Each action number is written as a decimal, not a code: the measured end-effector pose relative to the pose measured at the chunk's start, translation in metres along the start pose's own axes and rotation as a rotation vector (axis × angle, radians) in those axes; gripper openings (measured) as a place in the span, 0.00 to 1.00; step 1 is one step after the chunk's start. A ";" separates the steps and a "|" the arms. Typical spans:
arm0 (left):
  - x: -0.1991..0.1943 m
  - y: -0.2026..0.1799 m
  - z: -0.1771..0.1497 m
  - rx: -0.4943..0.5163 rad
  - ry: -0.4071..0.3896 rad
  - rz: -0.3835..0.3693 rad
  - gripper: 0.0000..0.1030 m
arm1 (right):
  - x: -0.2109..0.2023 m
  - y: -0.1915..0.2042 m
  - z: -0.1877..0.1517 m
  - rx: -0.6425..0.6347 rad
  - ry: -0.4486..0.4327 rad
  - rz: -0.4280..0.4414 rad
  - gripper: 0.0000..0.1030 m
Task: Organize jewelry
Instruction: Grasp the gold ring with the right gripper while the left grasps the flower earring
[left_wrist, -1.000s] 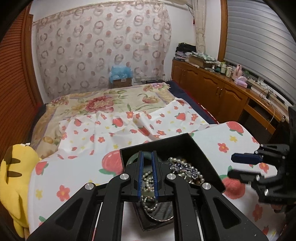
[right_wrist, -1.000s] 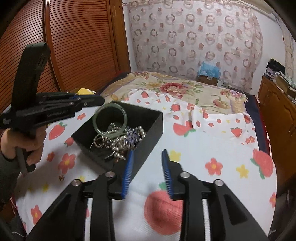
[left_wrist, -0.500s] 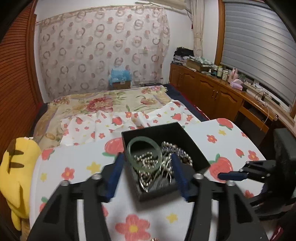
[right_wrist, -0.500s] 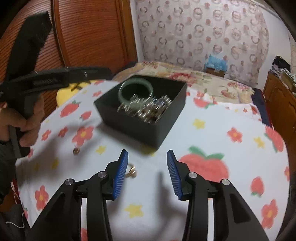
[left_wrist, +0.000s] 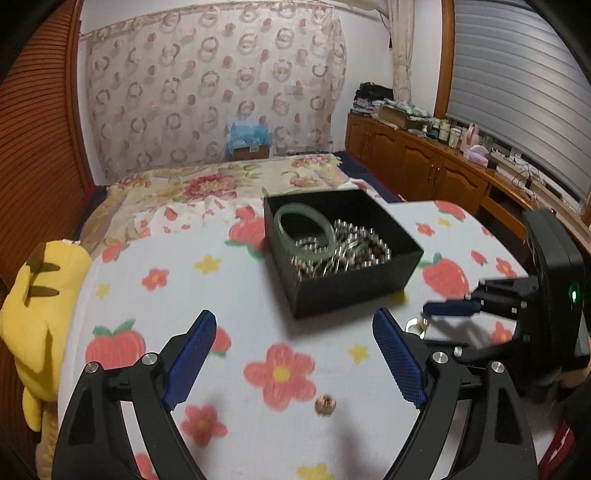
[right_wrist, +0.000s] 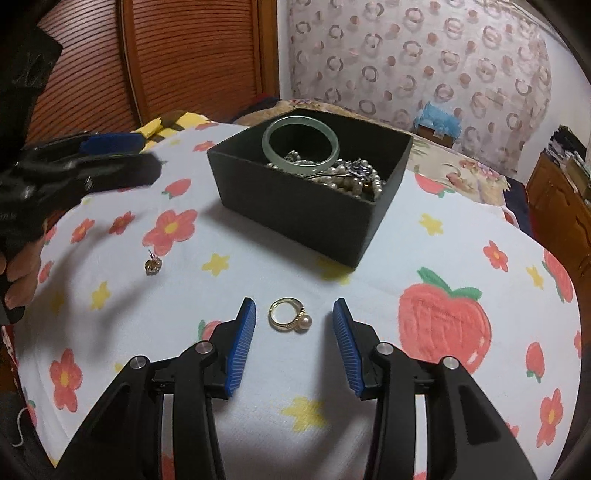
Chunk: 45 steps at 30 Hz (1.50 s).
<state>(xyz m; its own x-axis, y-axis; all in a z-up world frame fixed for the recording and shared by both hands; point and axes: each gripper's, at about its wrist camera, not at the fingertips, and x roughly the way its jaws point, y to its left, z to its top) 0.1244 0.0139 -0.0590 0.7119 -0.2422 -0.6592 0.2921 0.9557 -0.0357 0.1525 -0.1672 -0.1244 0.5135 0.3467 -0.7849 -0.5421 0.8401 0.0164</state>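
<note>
A black box (right_wrist: 291, 210) (left_wrist: 354, 288) on the flowered cloth holds a green jade bangle (right_wrist: 300, 142) (left_wrist: 306, 232) and pearl strands (right_wrist: 354, 177). A gold ring with a pearl (right_wrist: 290, 315) lies on the cloth between the fingers of my open right gripper (right_wrist: 293, 317). A small gold earring (right_wrist: 153, 264) (left_wrist: 325, 404) lies to the left, in front of my open, empty left gripper (left_wrist: 294, 332). The ring shows partly in the left wrist view (left_wrist: 415, 326), beside the right gripper (left_wrist: 443, 314).
A yellow plush toy (left_wrist: 37, 317) lies at the cloth's left edge. A bed with a floral cover (left_wrist: 207, 184) is behind. Wooden cabinets (left_wrist: 424, 166) run along the right wall.
My left gripper let the pearl strand go in the box, opened wide and drew back over the earring. My right gripper moved back and down, and its fingers now flank the ring.
</note>
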 end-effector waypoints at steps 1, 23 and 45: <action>-0.002 0.000 -0.005 0.003 0.005 0.005 0.81 | 0.000 0.000 0.000 -0.001 0.000 -0.010 0.37; 0.017 -0.027 -0.056 0.086 0.165 0.011 0.39 | 0.000 0.000 -0.001 -0.018 -0.006 -0.020 0.25; -0.001 -0.037 -0.039 0.094 0.082 0.024 0.13 | -0.001 -0.003 -0.001 0.009 -0.006 -0.024 0.25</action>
<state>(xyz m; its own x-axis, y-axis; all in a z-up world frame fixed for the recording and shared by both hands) 0.0883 -0.0144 -0.0864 0.6663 -0.2012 -0.7180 0.3370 0.9402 0.0492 0.1530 -0.1707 -0.1238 0.5302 0.3289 -0.7815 -0.5233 0.8521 0.0036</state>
